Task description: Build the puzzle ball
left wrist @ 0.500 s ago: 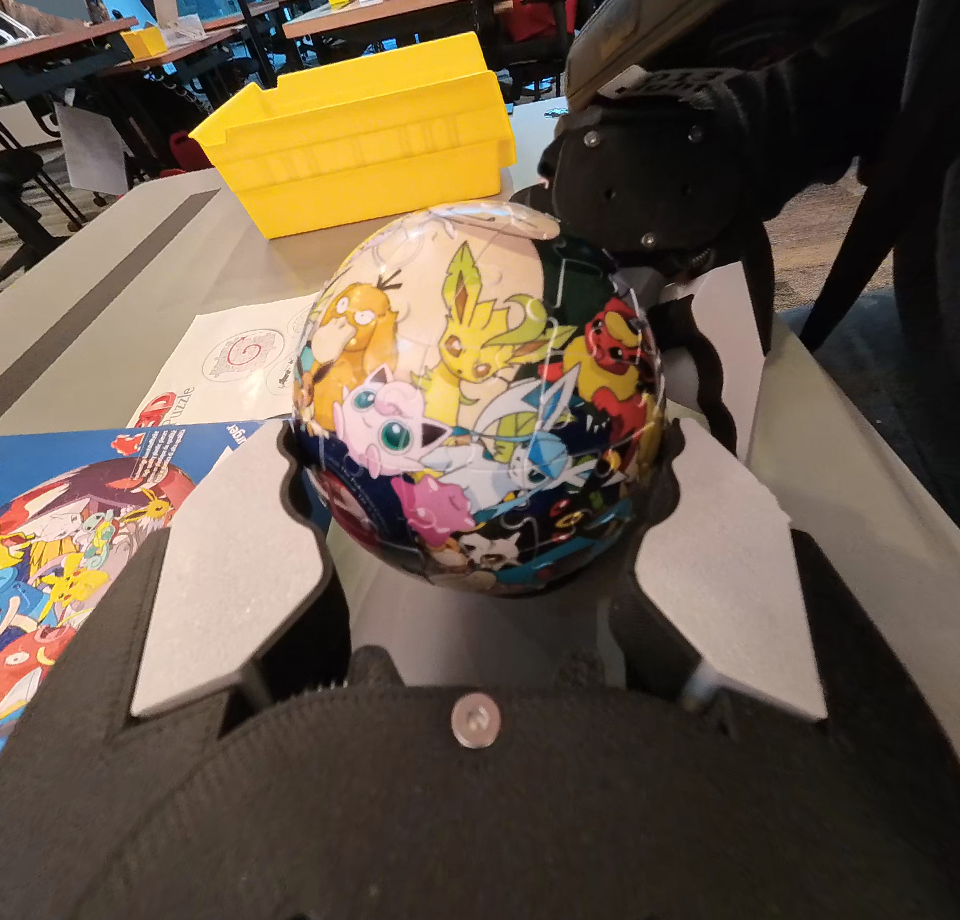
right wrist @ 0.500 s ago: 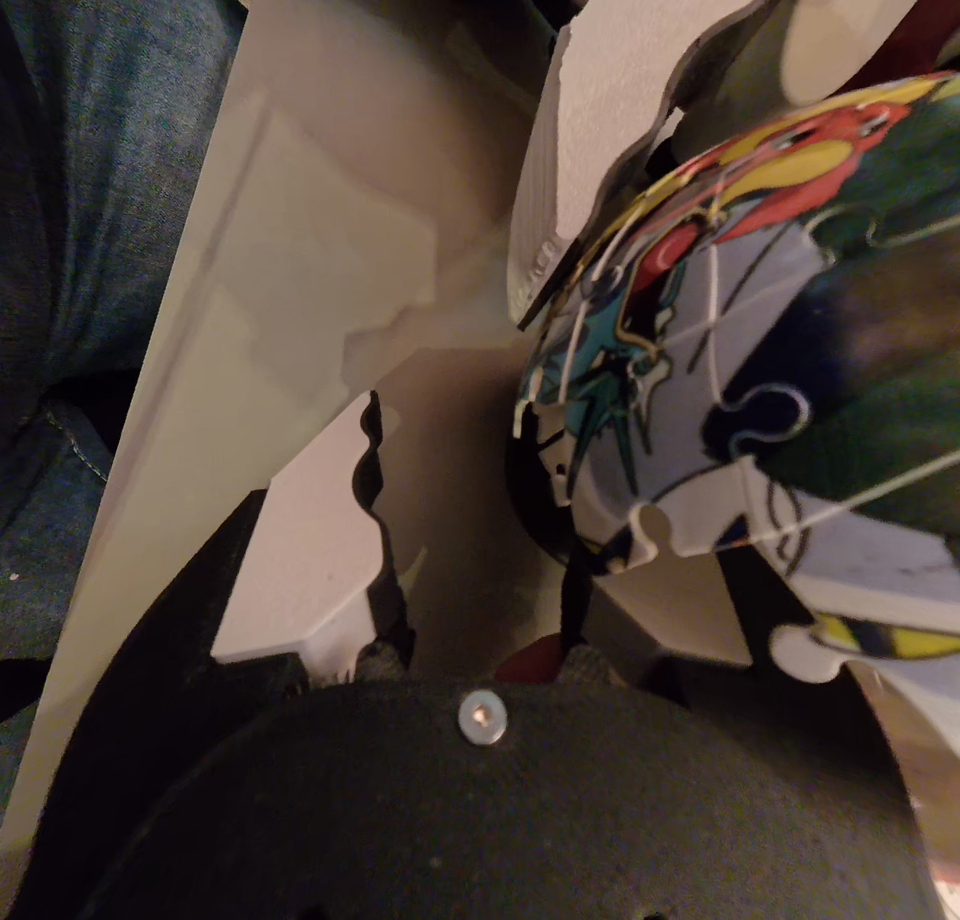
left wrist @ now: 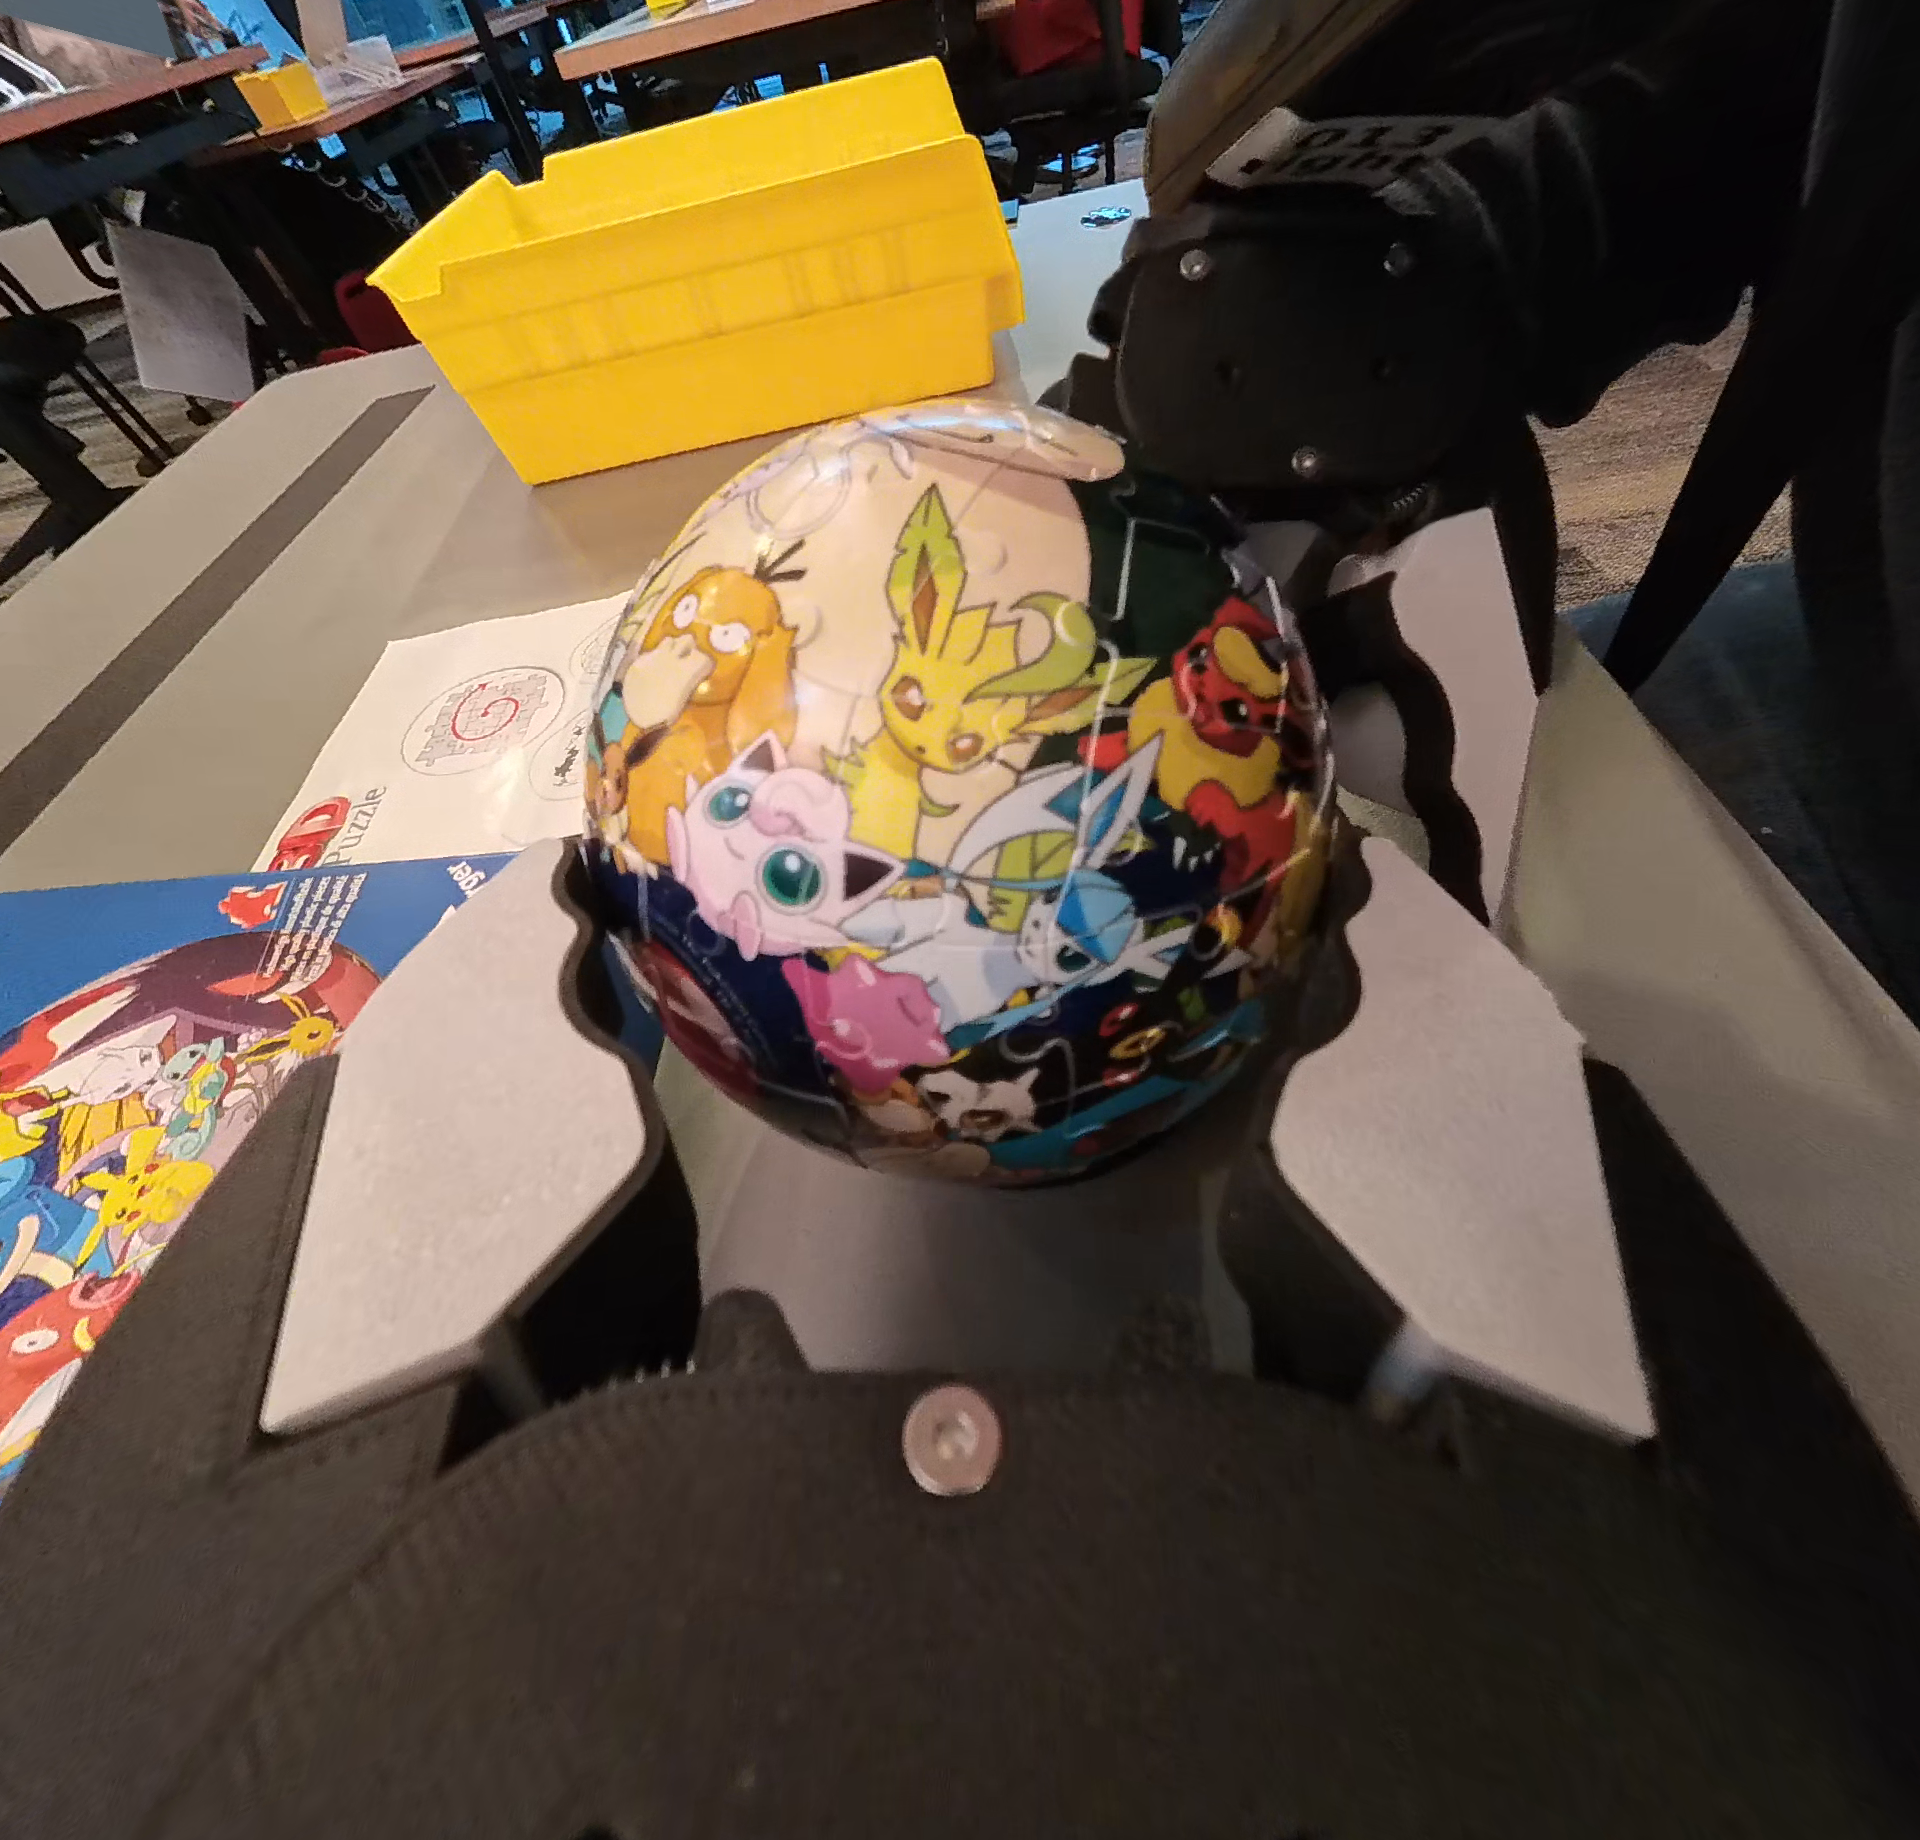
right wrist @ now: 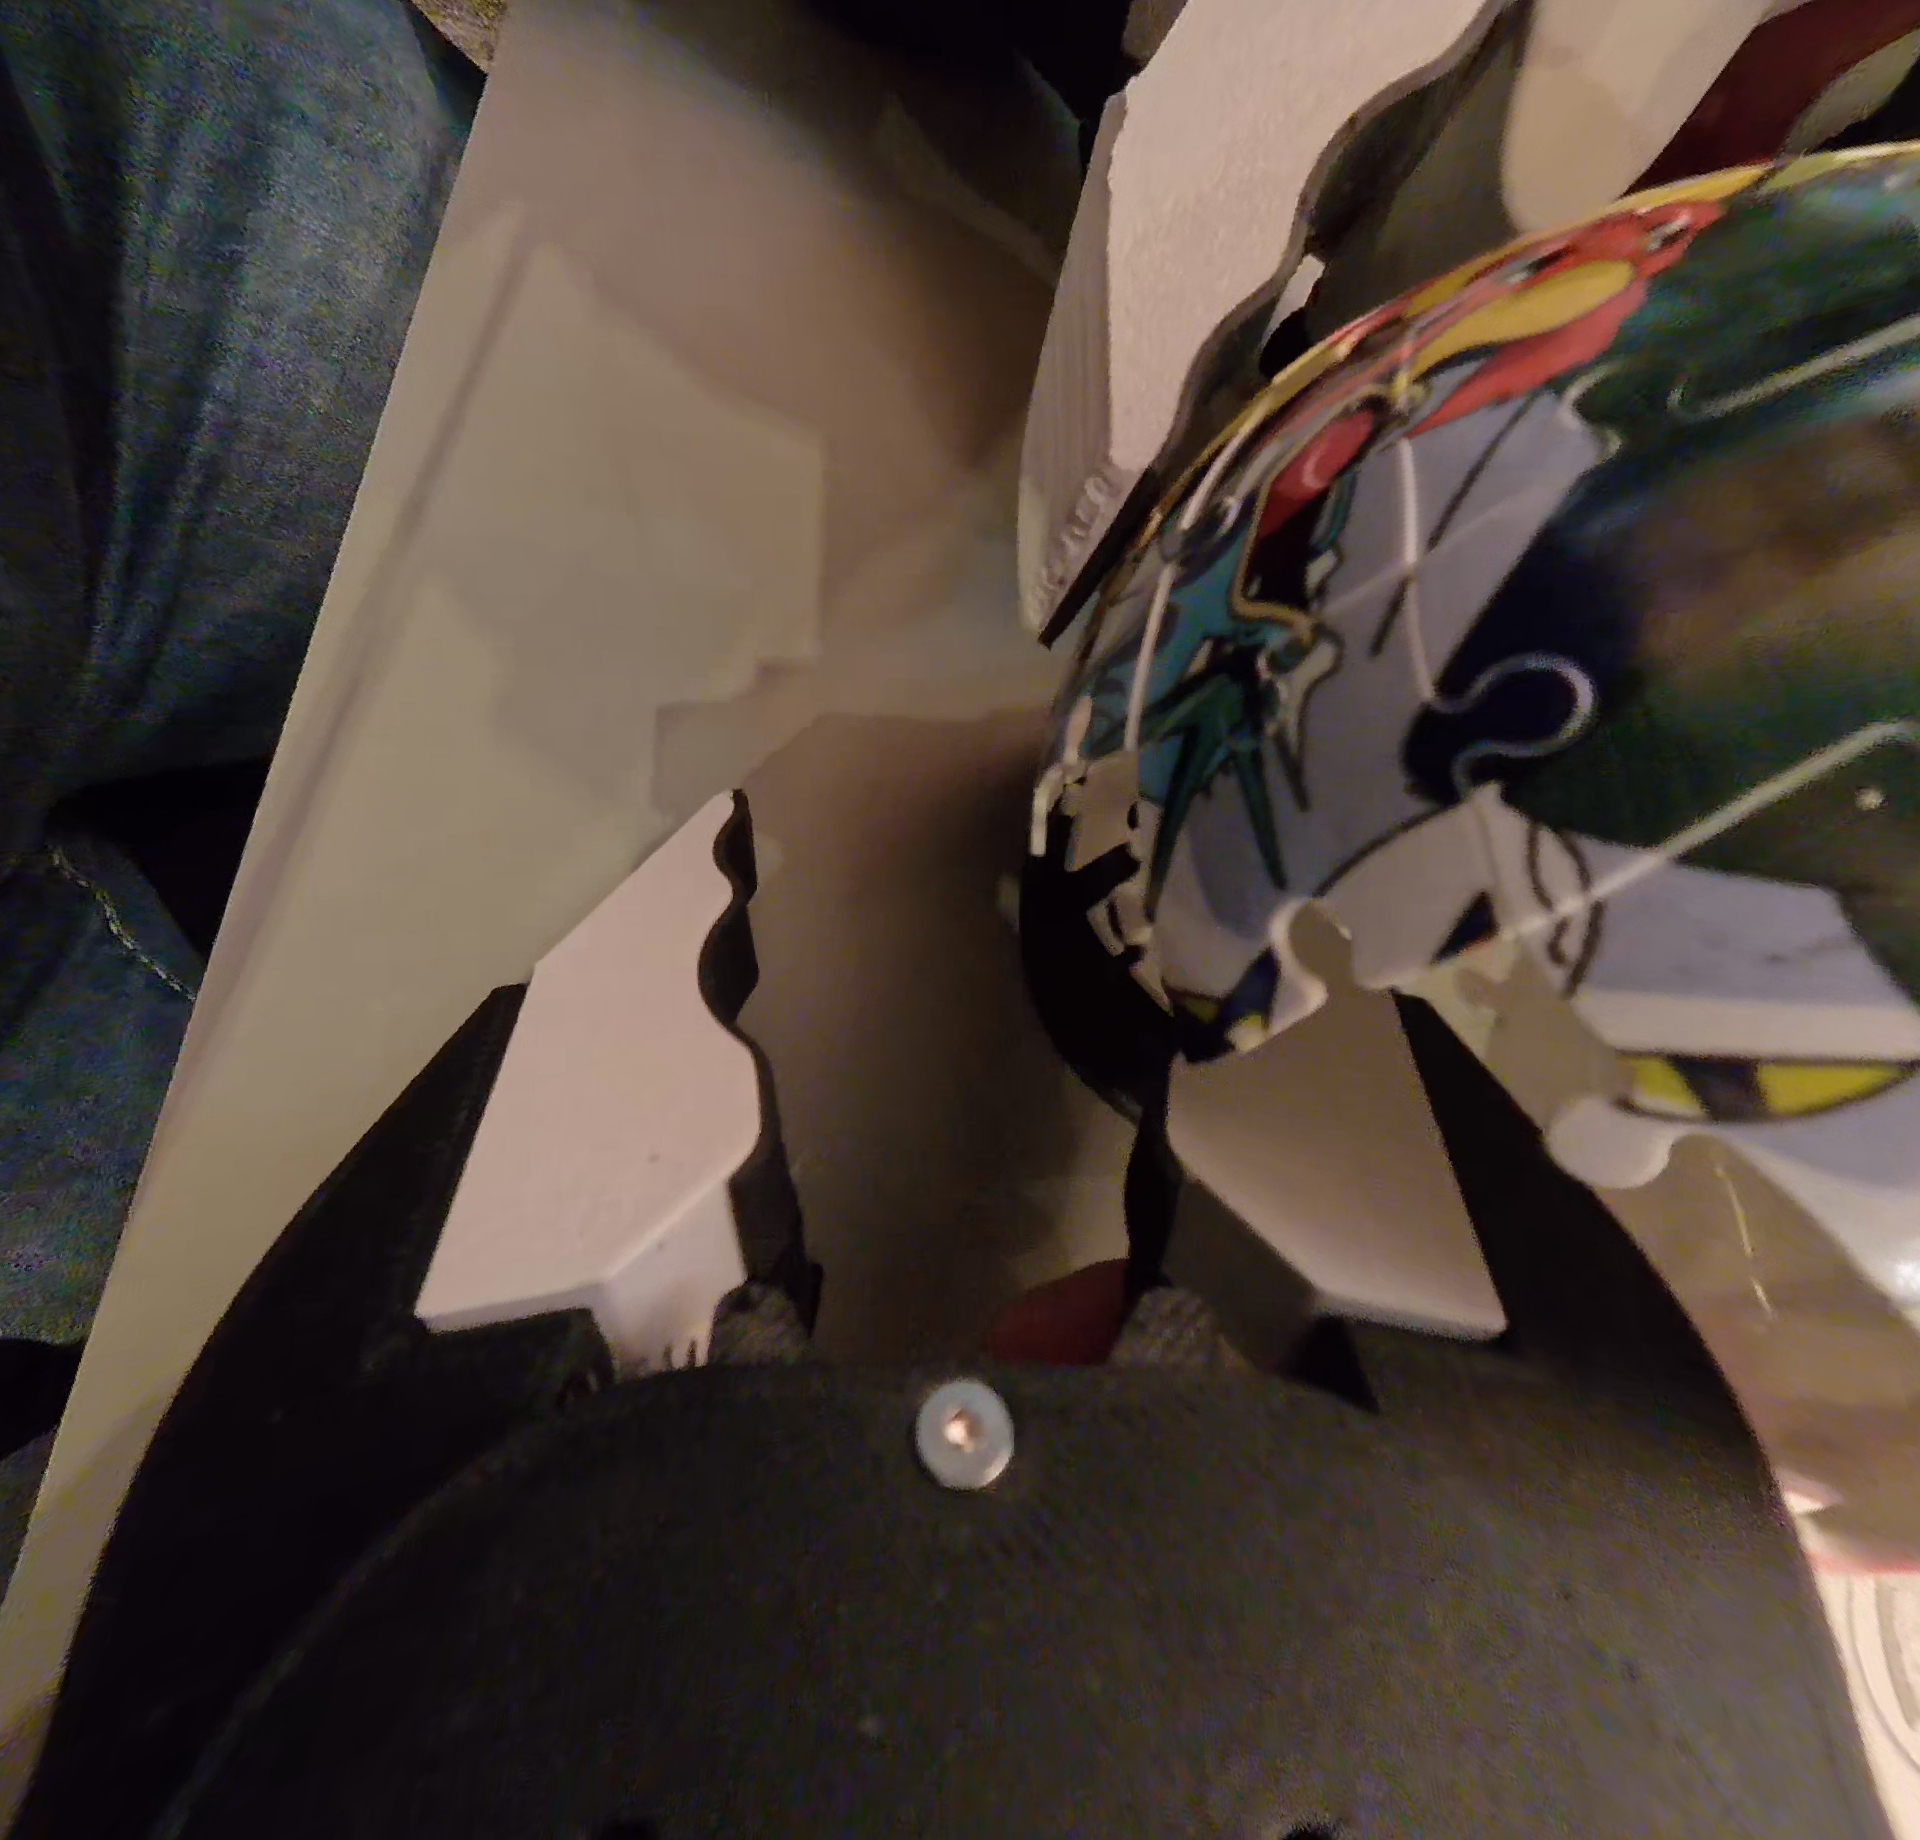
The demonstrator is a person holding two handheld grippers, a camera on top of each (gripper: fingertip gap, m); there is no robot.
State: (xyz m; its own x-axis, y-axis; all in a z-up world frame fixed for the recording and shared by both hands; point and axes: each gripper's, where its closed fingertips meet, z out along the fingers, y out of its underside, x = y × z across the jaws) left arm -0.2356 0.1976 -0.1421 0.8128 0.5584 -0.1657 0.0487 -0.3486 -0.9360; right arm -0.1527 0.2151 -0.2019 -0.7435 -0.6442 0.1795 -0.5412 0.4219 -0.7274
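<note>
Puzzle ball [left wrist: 961, 803] sits just over the bench [left wrist: 208, 585], squeezed btwn left gripper [left wrist: 961, 917] fingers [left wrist: 457, 1115]. Its far side is hidden behind right gripper [left wrist: 1288, 356], which comes in from top right. In right wrist view the ball's open jagged edge fills the frame; fingers [right wrist: 613, 1115] look spread, right one mostly covered, so grip can't be told.

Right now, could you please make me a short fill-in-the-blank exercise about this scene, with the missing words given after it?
1. The left gripper holds the ___ between its fingers.
2. The bin behind the ball is ___ in colour.
3. The blue box lies to the ___ of the ball in the left wrist view.
4. The bin stands on the ___.

Missing words: ball; yellow; left; table
</note>
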